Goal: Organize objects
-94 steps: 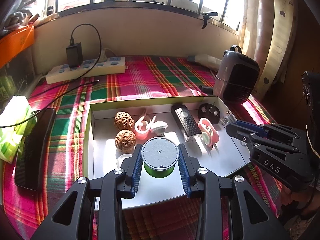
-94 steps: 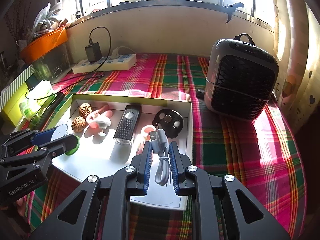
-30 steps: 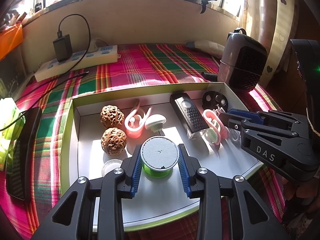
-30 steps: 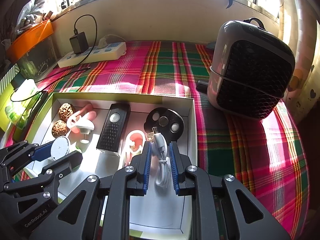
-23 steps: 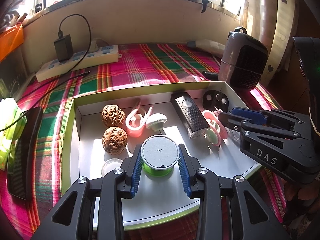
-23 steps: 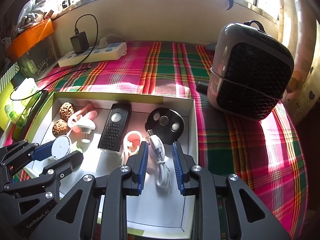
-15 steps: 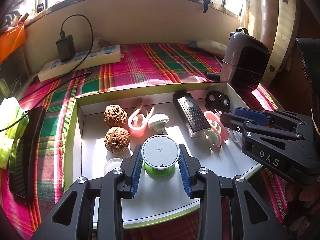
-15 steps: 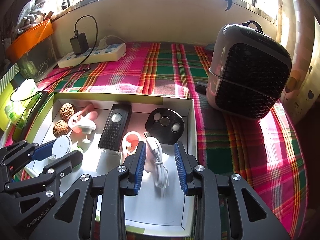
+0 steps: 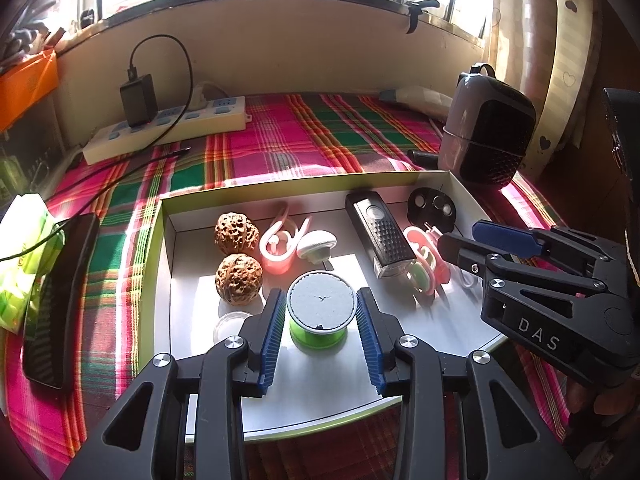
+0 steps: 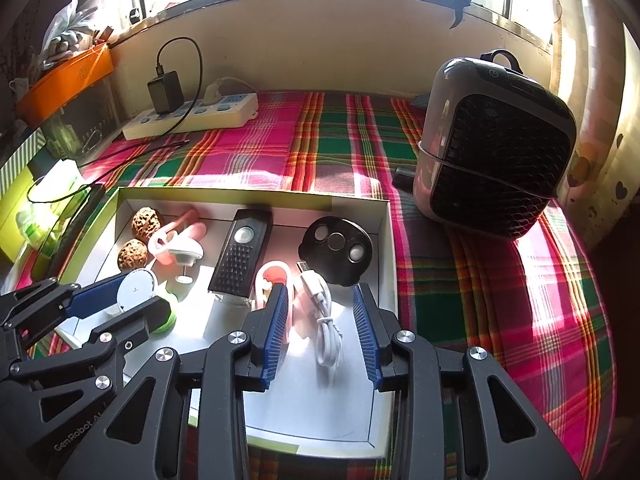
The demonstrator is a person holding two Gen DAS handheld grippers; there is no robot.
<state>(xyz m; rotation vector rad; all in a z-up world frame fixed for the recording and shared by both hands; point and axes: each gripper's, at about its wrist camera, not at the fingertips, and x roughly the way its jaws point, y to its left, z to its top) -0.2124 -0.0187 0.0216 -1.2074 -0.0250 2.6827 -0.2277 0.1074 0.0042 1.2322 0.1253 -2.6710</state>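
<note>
A shallow white tray [image 9: 168, 264] with a green rim sits on a plaid cloth [image 9: 280, 136]. The left gripper [image 9: 321, 320] hangs over the tray's near middle with its jaws apart, a gap showing on each side of the green spool [image 9: 320, 312] that stands between them on the tray floor. The right gripper [image 10: 322, 320] is over the tray's near right part, jaws also apart, with the white cable [image 10: 326, 320] lying loose between them, touching neither pad.

Left of the spool lie two walnuts [image 9: 236, 248], one behind the other, and a small clear cap [image 9: 232, 322] just nearer. Beyond the spool are a pink clip [image 9: 280, 246] and a white plug [image 9: 316, 244]. A black torch [image 9: 380, 236] lies right of those, then a pink ring [image 10: 274, 276] beside the cable, and a black disc [image 10: 336, 250] in the far right corner.

Outside the tray, a heater [image 10: 496, 148] stands to the right, a power strip [image 9: 168, 128] lies far left by the wall, and a phone [image 9: 56, 300] lies left.
</note>
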